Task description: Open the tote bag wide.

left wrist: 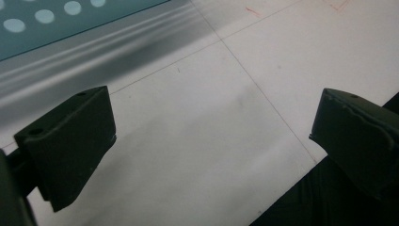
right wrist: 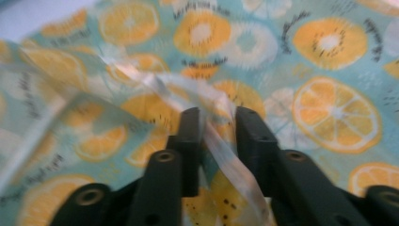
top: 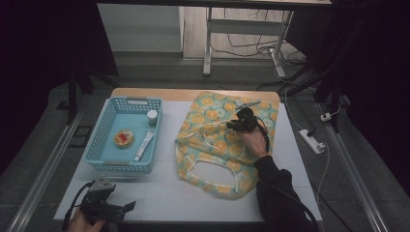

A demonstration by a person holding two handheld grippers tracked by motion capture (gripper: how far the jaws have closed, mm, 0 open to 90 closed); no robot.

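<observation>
At the lower left of the high view, the left hand-held gripper (top: 129, 207) rested low over the white table (top: 164, 193), its jaws spread wide with nothing between them. Above it, at centre left, sat a light-blue perforated plastic basket (top: 99, 145) holding a small white-capped jar (top: 152, 117), a round yellow tin with a red label (top: 124, 138) and a white tube (top: 144, 145); no lettering on them could be read. Right of centre lay the teal fabric bag printed with orange slices (top: 212, 159); its dark script was too blurred to read. On its upper part the right hand-held gripper (top: 235, 124) stood with jaws partly open, the bag's pale ribbon handle (right wrist: 221, 141) loose between them.
</observation>
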